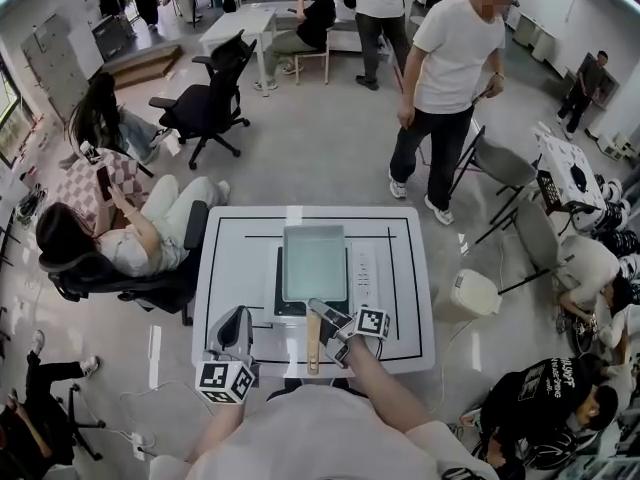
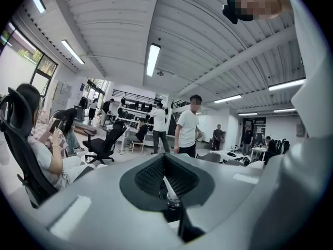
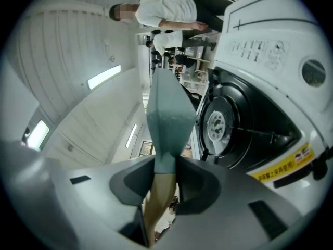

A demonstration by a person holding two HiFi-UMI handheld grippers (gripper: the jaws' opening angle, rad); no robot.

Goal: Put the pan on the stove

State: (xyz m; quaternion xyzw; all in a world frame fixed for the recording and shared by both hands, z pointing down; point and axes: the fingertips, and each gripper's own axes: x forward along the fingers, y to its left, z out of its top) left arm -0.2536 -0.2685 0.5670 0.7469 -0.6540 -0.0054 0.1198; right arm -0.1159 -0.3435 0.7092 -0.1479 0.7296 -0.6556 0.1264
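Note:
A square pale green pan lies level over the black-and-white portable stove in the middle of the white table. My right gripper is shut on the pan's wooden handle. In the right gripper view the pan shows edge-on, with the handle between the jaws and the stove's burner close beside its underside; a narrow gap shows between them. My left gripper hovers at the table's near left edge, apart from the stove. Its jaws are shut and hold nothing.
A person sits in a black chair against the table's left side. Another person stands beyond the far edge. A white bin and folding chairs are at the right. Black lines mark the tabletop.

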